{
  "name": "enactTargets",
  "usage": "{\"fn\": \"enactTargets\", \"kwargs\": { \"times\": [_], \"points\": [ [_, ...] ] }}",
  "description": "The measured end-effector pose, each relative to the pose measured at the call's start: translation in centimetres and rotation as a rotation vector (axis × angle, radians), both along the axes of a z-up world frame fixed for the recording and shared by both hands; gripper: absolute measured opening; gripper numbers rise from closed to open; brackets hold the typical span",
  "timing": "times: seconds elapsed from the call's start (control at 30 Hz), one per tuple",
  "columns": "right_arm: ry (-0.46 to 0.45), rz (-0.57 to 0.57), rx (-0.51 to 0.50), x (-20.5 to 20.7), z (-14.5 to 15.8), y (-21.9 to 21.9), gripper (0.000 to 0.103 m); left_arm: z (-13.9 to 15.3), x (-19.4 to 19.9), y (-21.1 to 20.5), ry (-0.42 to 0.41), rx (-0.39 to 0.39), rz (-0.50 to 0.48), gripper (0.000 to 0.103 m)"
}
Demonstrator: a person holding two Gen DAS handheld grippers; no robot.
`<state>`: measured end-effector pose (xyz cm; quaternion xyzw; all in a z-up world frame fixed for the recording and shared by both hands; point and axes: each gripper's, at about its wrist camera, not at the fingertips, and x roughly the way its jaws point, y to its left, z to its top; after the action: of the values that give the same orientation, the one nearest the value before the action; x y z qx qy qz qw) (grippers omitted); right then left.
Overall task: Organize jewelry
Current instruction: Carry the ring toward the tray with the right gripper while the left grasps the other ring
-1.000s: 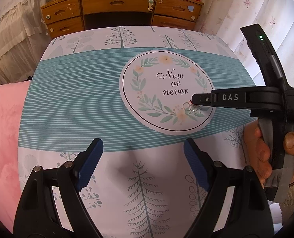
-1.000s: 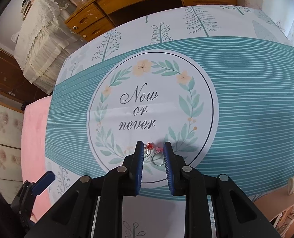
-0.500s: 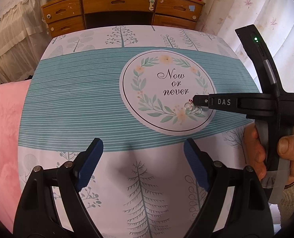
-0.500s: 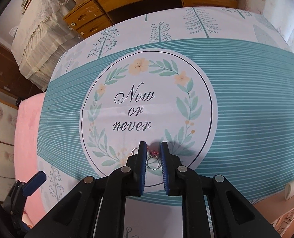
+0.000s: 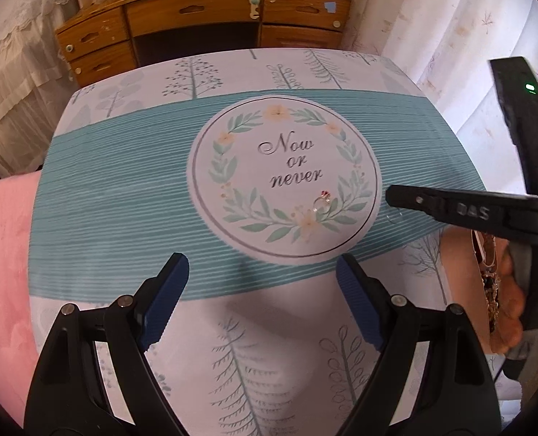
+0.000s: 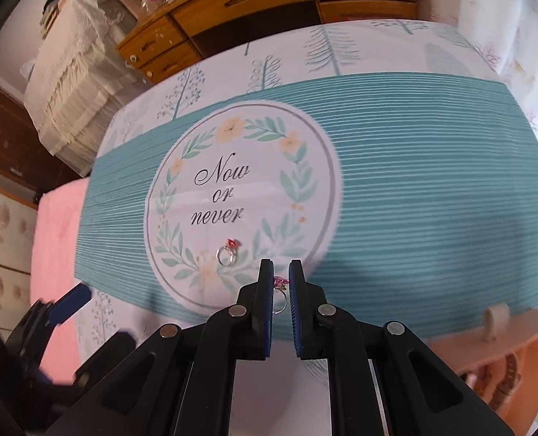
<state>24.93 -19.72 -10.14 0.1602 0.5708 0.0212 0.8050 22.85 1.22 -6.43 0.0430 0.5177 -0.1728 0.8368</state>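
Holding a small silver ring with a pink stone, the right gripper should squeeze gently and stay steady. Another silver ring with a red stone lies on the table, left. The left gripper stays wide, empty.

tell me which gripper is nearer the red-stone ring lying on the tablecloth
Right. The right gripper sits just beside the red-stone ring, holding another ring; the left gripper hangs farther back, open.
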Motion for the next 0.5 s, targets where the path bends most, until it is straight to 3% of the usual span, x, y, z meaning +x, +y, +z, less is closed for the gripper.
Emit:
{"fn": "enactTargets", "kwargs": {
  "times": [0.2, 0.33, 0.5],
  "points": [
    [-0.047, -0.018, 0.06, -2.3, 1.9, -2.5, 0.009, -1.1, 2.9, -3.1, 0.036, -0.016, -0.061, 0.08],
    [-0.064, -0.024, 0.089, -3.3, 2.6, -3.4, 0.009, -2.3, 5.2, -5.0, 0.091, -0.021, -0.059, 0.063],
    [-0.069, -0.036, 0.124, -4.0, 3.0, -4.4, 0.009, -3.1, 6.5, -7.2, 0.123, -0.008, -0.089, 0.05]
  ]
}}
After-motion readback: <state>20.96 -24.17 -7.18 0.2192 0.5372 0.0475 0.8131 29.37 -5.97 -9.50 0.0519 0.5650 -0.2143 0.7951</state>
